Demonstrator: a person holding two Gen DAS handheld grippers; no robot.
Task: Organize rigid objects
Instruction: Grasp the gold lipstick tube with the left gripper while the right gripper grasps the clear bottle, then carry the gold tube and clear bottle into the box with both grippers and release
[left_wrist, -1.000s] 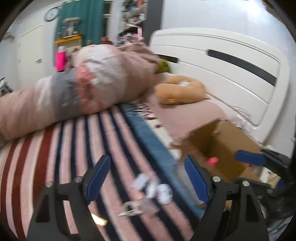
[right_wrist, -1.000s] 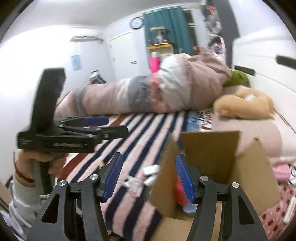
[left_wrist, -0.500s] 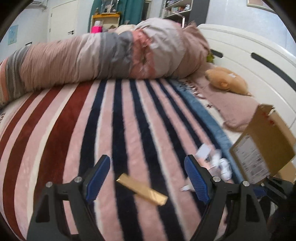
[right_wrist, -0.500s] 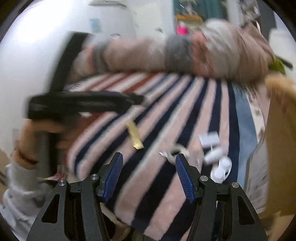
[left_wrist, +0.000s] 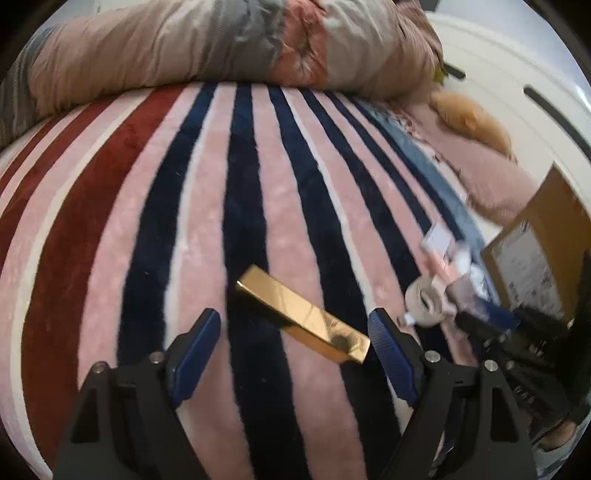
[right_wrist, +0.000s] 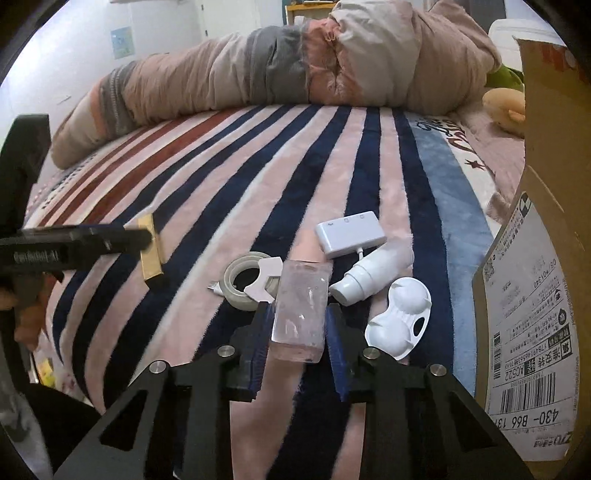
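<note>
Left gripper (left_wrist: 293, 332) fingers wide around gold bar (left_wrist: 301, 314); right gripper (right_wrist: 299, 328) fingers clamp clear box (right_wrist: 300, 308)

Gold bar (left_wrist: 301, 314) lay flat, diagonal on striped blanket (left_wrist: 207, 206). Clear plastic case (right_wrist: 301, 308), tape roll (right_wrist: 245, 280), white adapter (right_wrist: 349, 232), white bottle (right_wrist: 369, 275), white tray (right_wrist: 400, 319) clustered beside cardboard box (right_wrist: 532, 295).

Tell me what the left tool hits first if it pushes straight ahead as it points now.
Most likely the gold bar: it lies slantwise on the striped blanket between the open fingers of the left tool, just ahead. Depth is hard to judge in the fisheye view.
</note>
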